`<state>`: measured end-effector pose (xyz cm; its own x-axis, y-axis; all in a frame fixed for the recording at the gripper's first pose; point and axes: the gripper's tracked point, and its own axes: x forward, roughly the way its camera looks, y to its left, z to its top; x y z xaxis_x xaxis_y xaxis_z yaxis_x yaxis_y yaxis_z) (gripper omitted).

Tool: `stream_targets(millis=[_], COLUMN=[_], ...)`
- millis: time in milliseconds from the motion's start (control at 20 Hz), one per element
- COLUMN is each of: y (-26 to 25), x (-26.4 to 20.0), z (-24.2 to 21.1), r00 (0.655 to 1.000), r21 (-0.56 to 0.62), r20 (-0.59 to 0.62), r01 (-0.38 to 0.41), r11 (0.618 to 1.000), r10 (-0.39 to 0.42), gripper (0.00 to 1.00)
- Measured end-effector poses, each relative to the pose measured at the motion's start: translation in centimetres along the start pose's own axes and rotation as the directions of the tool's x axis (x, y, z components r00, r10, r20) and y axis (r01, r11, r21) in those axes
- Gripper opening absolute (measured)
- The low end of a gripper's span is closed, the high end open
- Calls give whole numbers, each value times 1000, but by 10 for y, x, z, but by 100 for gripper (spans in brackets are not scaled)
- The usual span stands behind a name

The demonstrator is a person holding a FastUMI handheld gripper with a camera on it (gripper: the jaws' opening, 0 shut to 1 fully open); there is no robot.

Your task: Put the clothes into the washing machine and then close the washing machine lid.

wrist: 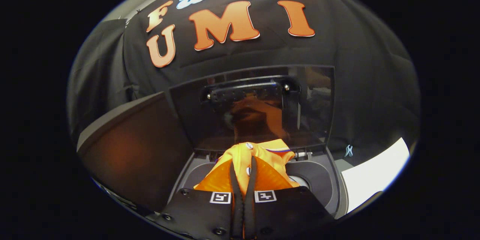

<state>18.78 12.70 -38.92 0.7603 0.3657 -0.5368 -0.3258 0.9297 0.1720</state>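
gripper (pixel 243 172): fingers clamped on orange garment (pixel 258 157)
garment: bunched over washer opening (pixel 318 180)
lid (pixel 255 108): up, behind garment, reflecting orange

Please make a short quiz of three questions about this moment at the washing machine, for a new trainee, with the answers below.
1. True or false: the lid of the washing machine stands raised behind the opening.
2. What does the gripper hold? A) a white towel B) an orange garment C) a blue sock
3. In a few words: where is the orange garment in relation to the drum opening?

Key
1. True. The dark see-through lid is up.
2. B. Both fingers are closed together on the orange cloth.
3. It bunches just ahead of the fingers, over the opening. Whether it touches the drum cannot be told.
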Motion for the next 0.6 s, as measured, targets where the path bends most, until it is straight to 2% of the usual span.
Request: stream_targets(millis=[250,600], y=[-10,5], x=[39,61], z=[-37,-100], r00=[995,969], r21=[-12,-42], r20=[-94,-243], r01=[39,29], r11=[999,999], r10=[-40,-38], gripper=[9,9])
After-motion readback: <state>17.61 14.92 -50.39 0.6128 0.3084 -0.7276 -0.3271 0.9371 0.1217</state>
